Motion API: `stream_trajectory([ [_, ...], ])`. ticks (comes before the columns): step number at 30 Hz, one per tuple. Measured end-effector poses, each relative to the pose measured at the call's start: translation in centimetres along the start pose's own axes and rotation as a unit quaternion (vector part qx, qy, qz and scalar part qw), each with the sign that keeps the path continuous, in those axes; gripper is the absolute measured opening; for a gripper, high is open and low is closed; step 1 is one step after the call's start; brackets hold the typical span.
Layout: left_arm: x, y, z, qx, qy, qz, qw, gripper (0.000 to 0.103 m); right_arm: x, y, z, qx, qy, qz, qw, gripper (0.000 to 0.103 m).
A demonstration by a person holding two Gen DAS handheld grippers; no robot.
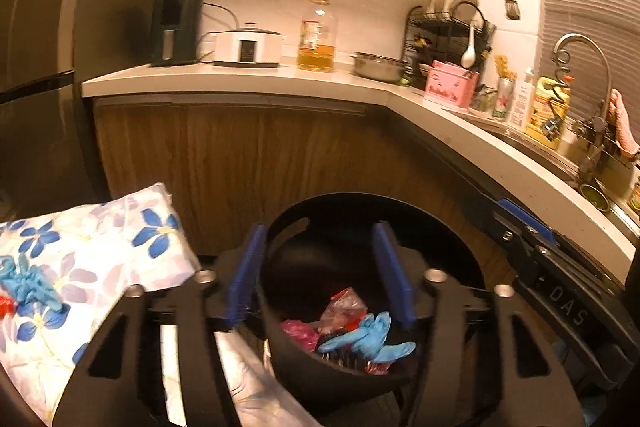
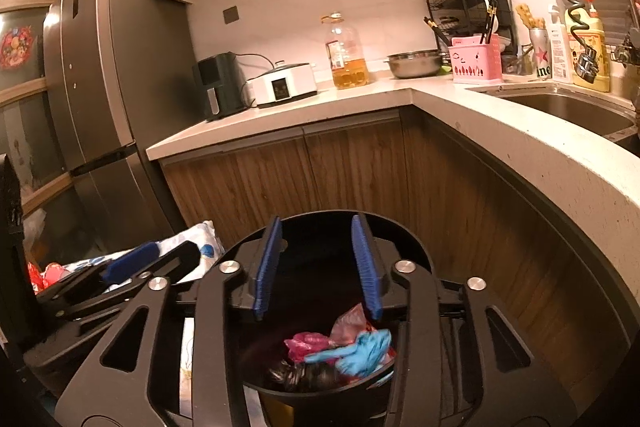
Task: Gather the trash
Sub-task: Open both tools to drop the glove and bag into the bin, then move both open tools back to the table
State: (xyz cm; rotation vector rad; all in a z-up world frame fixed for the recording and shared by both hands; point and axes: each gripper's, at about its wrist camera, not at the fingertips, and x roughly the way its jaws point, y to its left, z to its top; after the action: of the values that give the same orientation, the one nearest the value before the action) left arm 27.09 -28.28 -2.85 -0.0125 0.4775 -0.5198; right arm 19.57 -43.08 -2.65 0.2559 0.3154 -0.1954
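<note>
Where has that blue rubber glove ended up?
The blue glove lies inside the black bin, on top of the pink wrapper and other rubbish, low in both wrist views, below the kitchen counter.

Left gripper (image 1: 320, 275) open and empty at lower centre, above black bin (image 1: 460, 267) holding blue glove (image 1: 368, 339), floral cloth (image 1: 100, 247) lower left.

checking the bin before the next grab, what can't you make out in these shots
- Bottom of the black bin: both views, hidden under the blue glove and the wrappers.
- Red thing on the floral cloth: left wrist view, cut off by the edge.
- Sink inside: right wrist view, mostly hidden by the counter rim.
- Bottle labels by the tap: too small.
</note>
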Motion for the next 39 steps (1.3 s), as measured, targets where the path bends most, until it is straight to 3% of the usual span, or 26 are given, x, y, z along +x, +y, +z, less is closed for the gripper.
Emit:
stream_trajectory([
  [4, -1.3, 1.3, -0.7, -0.009, -0.004, 0.042, 0.9991, 0.084, -0.5, 0.3, -0.4, -0.004, -0.002, -0.007, 1.0, 0.054],
  [7, -2.6, 2.2, -1.4, -0.015, -0.008, 0.07, 0.9974, 0.088, -1.2, 0.6, -0.8, -0.004, -0.003, -0.014, 1.0, 0.063],
  [14, -5.8, 4.5, -3.0, -0.042, -0.015, 0.121, 0.9916, 0.094, -2.4, 1.8, -1.8, -0.008, 0.001, -0.016, 1.0, 0.075],
  [25, -11.3, 8.4, -5.8, -0.067, -0.037, 0.198, 0.9773, 0.095, -4.5, 5.5, -4.2, -0.022, 0.001, -0.004, 1.0, 0.077],
  [39, -16.6, 14.8, -8.4, -0.109, -0.043, 0.253, 0.9604, 0.095, -5.3, 12.5, -6.7, -0.034, -0.001, 0.04, 0.999, 0.077],
])
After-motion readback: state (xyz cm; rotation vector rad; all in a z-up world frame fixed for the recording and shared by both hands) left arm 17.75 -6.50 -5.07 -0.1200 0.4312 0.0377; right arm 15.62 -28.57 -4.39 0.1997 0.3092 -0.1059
